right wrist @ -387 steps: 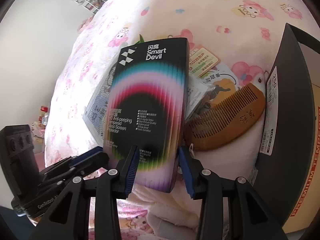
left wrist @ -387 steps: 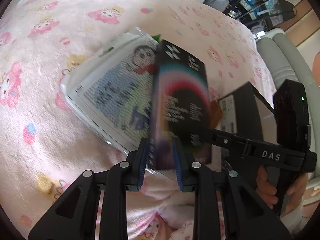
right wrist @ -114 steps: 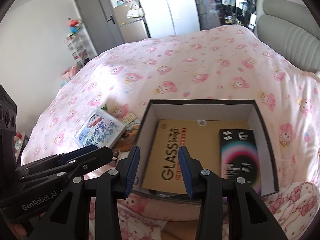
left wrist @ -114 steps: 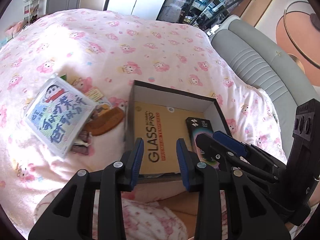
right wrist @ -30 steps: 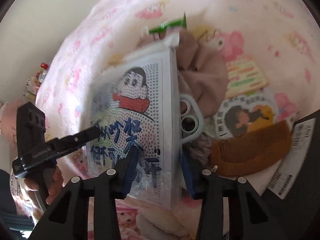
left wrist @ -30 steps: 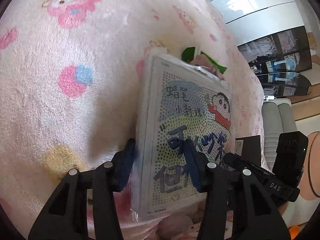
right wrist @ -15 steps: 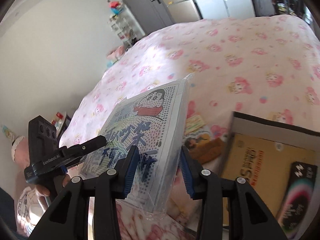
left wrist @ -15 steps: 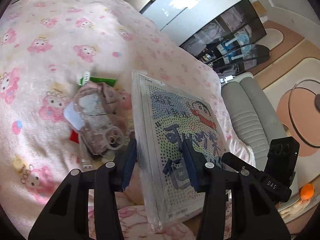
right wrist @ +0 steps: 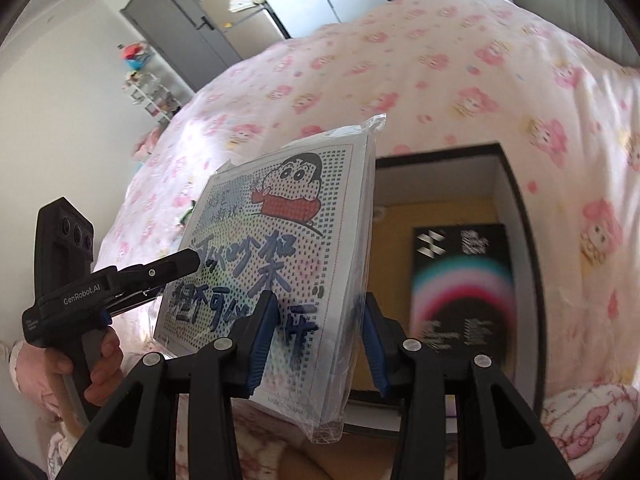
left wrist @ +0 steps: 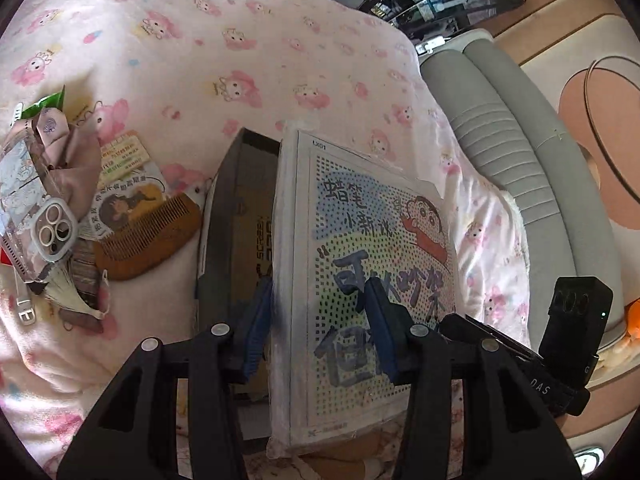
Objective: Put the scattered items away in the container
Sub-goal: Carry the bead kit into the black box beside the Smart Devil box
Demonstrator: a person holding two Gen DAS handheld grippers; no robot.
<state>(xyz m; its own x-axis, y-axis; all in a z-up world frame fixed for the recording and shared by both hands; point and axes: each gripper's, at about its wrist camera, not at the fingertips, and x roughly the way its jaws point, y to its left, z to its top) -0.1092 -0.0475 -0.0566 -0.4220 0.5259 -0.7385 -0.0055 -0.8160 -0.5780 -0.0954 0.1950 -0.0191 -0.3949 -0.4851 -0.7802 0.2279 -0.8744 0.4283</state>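
Both grippers, the left gripper (left wrist: 320,320) and the right gripper (right wrist: 318,338), clamped the plastic-wrapped cartoon bead-art kit (left wrist: 372,280) at frame centre, above the black box (left wrist: 224,216). The kit hid most of the box in the left view. Only the right view showed the Smart Devil package (right wrist: 464,288) inside, blurred. Only the left view showed the wooden comb (left wrist: 148,236) and phone case (left wrist: 52,232) at left on the pink blanket (left wrist: 240,40).

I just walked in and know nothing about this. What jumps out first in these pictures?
A plastic-wrapped cartoon board, gripped on opposite edges by the left claw and right claw, hangs tilted above an open black box. On the pink bedspread left of the box lies a wooden comb among clutter.
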